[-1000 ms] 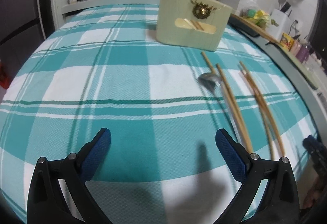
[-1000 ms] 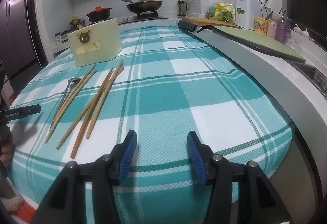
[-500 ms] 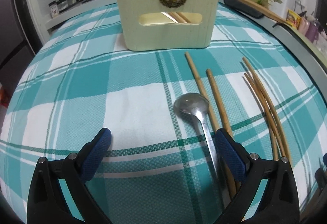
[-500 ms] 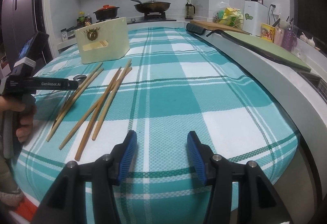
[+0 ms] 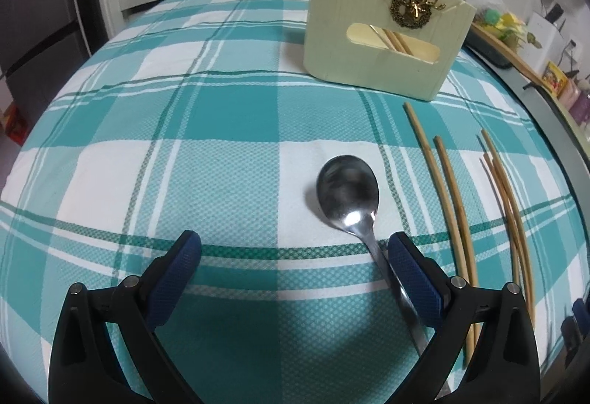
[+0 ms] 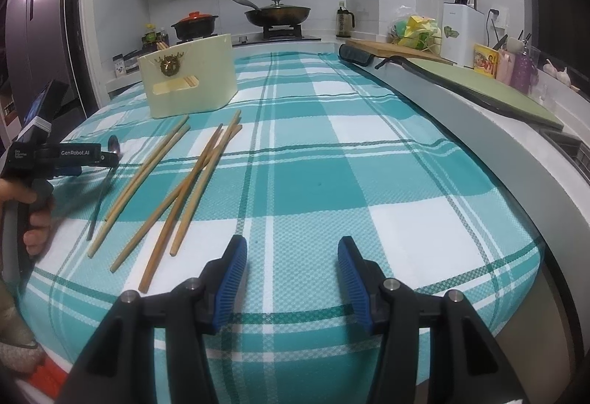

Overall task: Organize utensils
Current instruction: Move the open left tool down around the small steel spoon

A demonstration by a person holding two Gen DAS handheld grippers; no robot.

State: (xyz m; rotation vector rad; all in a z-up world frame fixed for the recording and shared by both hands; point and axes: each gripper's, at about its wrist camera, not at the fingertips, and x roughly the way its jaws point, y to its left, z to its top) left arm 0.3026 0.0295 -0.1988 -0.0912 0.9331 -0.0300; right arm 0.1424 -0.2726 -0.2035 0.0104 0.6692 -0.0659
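A steel spoon (image 5: 346,194) lies on the teal plaid cloth, its handle running back just inside the right finger (image 5: 413,278) of my left gripper (image 5: 295,253). That gripper is open, low over the cloth, and its pads do not press on the spoon. Several wooden chopsticks (image 5: 451,197) lie loose to the spoon's right. Behind stands a cream utensil holder (image 5: 383,35) with chopsticks inside. My right gripper (image 6: 292,253) is open over bare cloth near the table's front edge, with nothing between its fingers. From there I see the left gripper (image 6: 108,157), spoon (image 6: 100,195), chopsticks (image 6: 199,175) and holder (image 6: 188,79).
A stove with a red-lidded pot (image 6: 195,24) and a wok (image 6: 276,13) stands behind the table. A raised grey counter edge (image 6: 497,131) runs along the right, bearing a cutting board, knife block and jars. A dark fridge (image 6: 33,35) stands at the left.
My left gripper has moved in over the spoon, which now lies between its fingers near the right one. The right gripper has not moved.
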